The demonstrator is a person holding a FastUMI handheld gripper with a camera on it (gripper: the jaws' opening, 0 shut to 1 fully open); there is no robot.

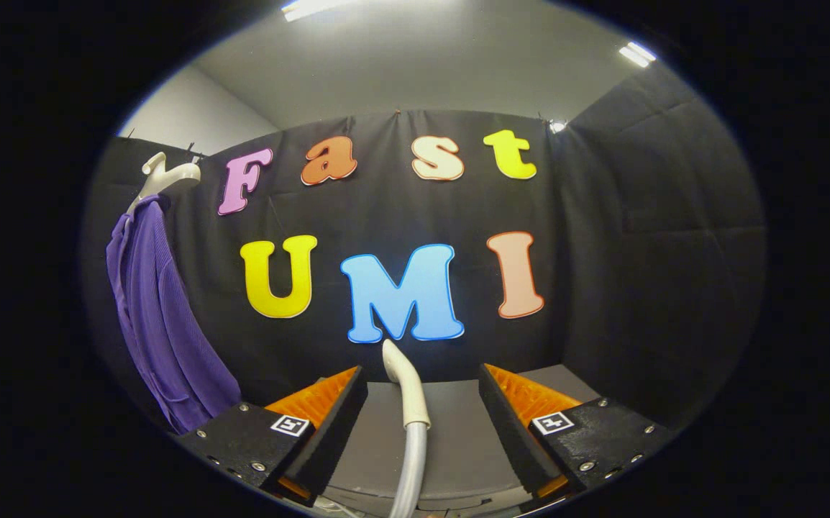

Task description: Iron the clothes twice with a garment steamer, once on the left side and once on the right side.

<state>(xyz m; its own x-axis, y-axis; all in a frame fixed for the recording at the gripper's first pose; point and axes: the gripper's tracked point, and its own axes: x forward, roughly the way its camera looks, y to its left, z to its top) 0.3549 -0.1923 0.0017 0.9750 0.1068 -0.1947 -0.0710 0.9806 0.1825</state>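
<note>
1. Claw (422, 424): the two fingers stand wide apart and press on nothing; the gap between them is far broader than the steamer handle that rises in it.
2. Garment (160, 316): a purple garment hangs from a pale hanger (167, 176) against the black wall, well off to the left of the left finger and beyond it. Its long axis runs top to bottom, and its hem drops close to the left finger's outer side.
3. Steamer (406, 385): a pale handle with a grey hose (411, 467) trailing below it stands near upright between the fingers, a little nearer the left finger than the right, touching neither. Its long axis runs along the gap, roughly parallel to the fingers' inner faces, with the rounded tip reaching just past the fingertips.
4. Table (458, 432): a grey surface lies under the gap.
5. Judgement: the grasp appears not yet made. The coming move turns on closing squarely across the handle; the garment then lies leftward.
</note>
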